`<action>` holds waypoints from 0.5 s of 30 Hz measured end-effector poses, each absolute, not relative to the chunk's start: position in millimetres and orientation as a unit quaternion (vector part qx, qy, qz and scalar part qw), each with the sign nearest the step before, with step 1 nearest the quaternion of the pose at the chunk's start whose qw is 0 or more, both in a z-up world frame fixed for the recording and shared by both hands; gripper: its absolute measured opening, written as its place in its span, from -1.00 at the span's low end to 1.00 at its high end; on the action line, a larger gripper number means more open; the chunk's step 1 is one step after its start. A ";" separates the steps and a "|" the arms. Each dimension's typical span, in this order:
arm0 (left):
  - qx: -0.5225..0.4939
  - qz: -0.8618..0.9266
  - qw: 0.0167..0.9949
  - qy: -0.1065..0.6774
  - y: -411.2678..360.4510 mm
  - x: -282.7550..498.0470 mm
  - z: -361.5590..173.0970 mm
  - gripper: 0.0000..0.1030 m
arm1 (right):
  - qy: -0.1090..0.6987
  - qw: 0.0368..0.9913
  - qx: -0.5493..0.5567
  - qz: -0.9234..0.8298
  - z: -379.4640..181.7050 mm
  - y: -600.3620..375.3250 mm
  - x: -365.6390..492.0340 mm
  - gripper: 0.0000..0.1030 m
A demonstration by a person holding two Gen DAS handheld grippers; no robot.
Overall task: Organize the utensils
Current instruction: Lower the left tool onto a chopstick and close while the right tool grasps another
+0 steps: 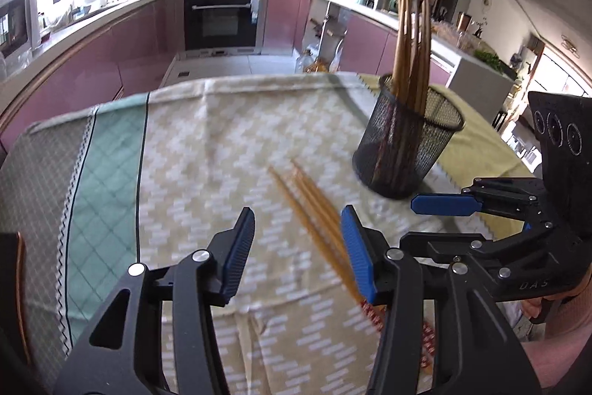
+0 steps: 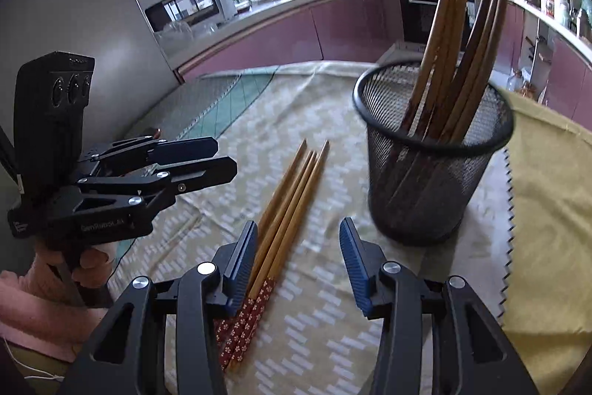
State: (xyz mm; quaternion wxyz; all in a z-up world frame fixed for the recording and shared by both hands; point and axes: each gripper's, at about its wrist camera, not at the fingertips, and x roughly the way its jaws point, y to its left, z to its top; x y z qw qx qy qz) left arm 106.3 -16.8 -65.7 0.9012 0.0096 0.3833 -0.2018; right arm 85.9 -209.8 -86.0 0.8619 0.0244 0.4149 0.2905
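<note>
Several wooden chopsticks [image 2: 292,195] with red flowered handle ends lie side by side on the beige patterned cloth [image 2: 314,328]. A black mesh cup [image 2: 433,173] just right of them holds several more chopsticks [image 2: 444,36] standing upright. My right gripper [image 2: 299,261] hangs open low over the loose bundle's handle half, and its left pad [image 2: 242,265] is next to the sticks. My left gripper [image 1: 298,247] is open too, with the same chopsticks [image 1: 314,210] running under its right pad [image 1: 355,247]. Each view shows the other gripper alongside: the right gripper [image 1: 436,223] and the left gripper [image 2: 218,158].
A green checked cloth [image 1: 107,173] covers the table's left part and a yellow cloth [image 2: 547,228] its right part, beside the mesh cup [image 1: 407,143]. The table's far edge runs behind the cup. Purple kitchen cabinets [image 1: 111,62] and an oven [image 1: 222,21] stand beyond. A hand [image 2: 55,269] grips the left tool.
</note>
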 end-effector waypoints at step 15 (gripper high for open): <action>0.012 -0.194 0.890 0.414 -24.6 98.1 -93.7 -0.02 | 0.431 0.863 0.012 0.264 -103.7 -195.6 76.2 -0.15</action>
